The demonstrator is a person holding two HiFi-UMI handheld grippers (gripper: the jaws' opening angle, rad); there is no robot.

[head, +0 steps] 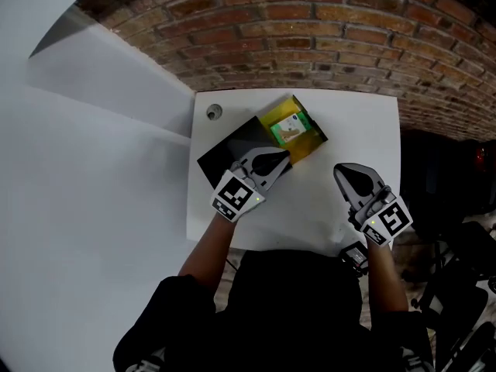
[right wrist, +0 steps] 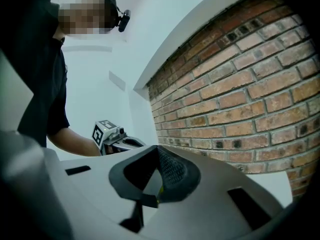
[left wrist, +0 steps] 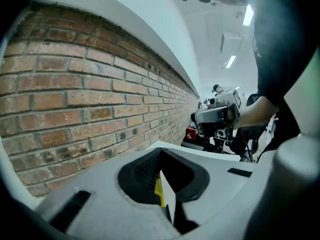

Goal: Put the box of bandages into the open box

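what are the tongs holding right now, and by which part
Nothing, as far as shows: the left tongs and the right tongs are both shut and empty; the bandage box is in neither.

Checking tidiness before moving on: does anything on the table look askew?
The black open box lies skewed on the table, with the yellow box of bandages at its far end; whether that sits fully inside is unclear.

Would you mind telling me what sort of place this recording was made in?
Probably an indoor lab or workshop: a bare brick wall, a plain white table in front of it, and strip lights on a white ceiling.
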